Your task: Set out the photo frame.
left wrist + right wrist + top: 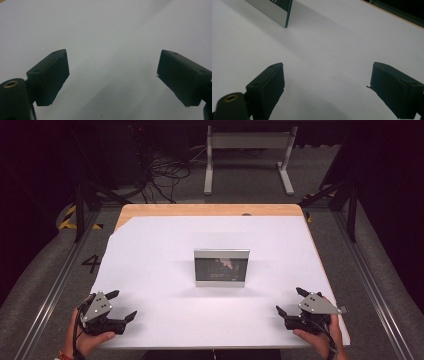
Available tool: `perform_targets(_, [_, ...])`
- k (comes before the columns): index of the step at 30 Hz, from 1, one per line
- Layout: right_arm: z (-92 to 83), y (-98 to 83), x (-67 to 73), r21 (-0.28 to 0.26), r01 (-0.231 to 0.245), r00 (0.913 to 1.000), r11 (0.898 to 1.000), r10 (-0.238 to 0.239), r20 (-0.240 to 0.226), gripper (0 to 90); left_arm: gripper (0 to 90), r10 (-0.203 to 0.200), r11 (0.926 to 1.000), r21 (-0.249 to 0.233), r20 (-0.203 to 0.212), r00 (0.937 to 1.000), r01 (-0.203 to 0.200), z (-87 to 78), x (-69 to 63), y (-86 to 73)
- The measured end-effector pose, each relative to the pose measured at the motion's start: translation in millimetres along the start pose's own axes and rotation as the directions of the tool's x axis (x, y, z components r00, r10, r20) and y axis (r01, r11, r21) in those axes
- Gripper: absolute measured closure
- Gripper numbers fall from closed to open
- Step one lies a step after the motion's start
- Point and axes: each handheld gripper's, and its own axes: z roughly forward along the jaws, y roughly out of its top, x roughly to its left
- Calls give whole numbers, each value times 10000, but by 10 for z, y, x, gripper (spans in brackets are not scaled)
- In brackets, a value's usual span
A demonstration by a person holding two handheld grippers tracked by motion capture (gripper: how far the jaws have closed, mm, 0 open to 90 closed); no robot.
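A small silver-framed screen (221, 267) stands upright in the middle of the white table top (165, 245), its dark face toward me. My left gripper (123, 305) rests near the front left corner, held by a hand, jaws wide apart with nothing between them. My right gripper (291, 301) sits near the front right corner, also open and empty. In the left gripper view the left gripper (112, 77) spans bare white surface. In the right gripper view the right gripper (327, 85) stands open, and the screen's silver edge (274, 11) shows at the top left.
A strip of bare wood (210, 210) runs along the table's far edge. Beyond it on the floor stand a grey metal frame (247, 155) and a tangle of cables (165, 175). Metal rails (50, 295) flank the table on both sides.
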Motion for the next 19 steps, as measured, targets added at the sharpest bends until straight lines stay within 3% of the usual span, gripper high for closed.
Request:
perform_targets(14, [-16, -6, -17, -7, -138, 9998, 9999, 138, 152, 120, 115, -28, 10000, -25, 44, 10000, 29, 6, 18, 4])
perform_targets(16, [-19, -3, -21, -30, -169, 9998, 9999, 169, 86, 120, 115, -208, 9996, -208, 154, 9997, 212, -3, 29, 10])
perform_targets(19, [-21, 0, -35, -74, -236, 9997, 9997, 237, 118, 120, 120, -188, 9998, -72, 117, 9998, 189, 19, 38, 14])
